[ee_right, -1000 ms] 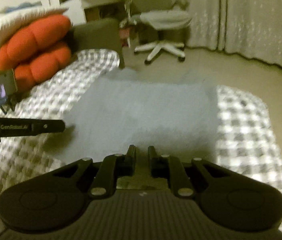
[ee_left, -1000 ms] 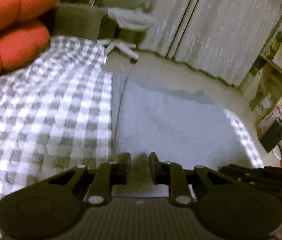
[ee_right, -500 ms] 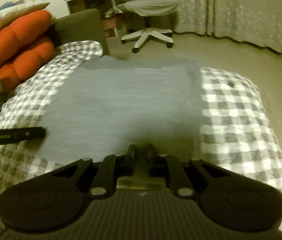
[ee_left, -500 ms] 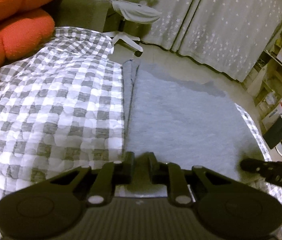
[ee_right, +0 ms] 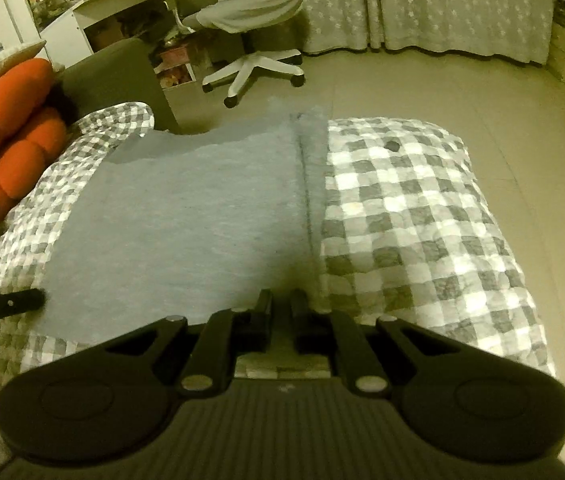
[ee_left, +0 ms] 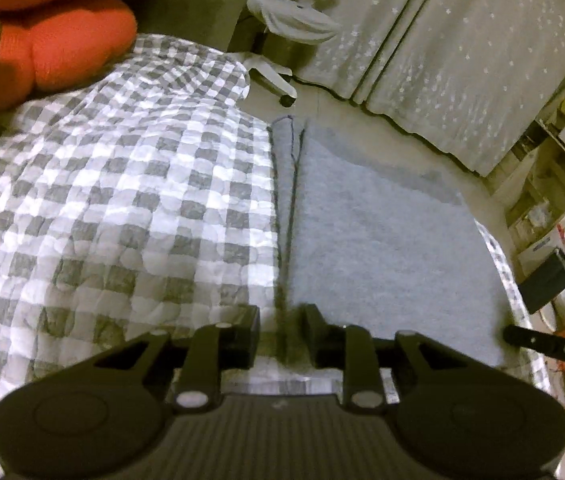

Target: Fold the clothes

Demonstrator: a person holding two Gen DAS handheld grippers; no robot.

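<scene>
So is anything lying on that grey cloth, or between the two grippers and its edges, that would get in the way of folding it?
Nothing visible does. The grey garment lies flat and bare on the checked quilt. The left gripper, jaws opening, straddles one near corner; the right gripper sits at the other.

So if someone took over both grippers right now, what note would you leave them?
Left gripper: jaws opening, astride the near left edge of the flat grey knit garment.
Right gripper: nearly shut at the near right edge; whether it pinches cloth, unclear.
Garment lies smooth on the grey-and-white checked quilt, a narrow strip folded in along each side.
Left: fold it across.
</scene>
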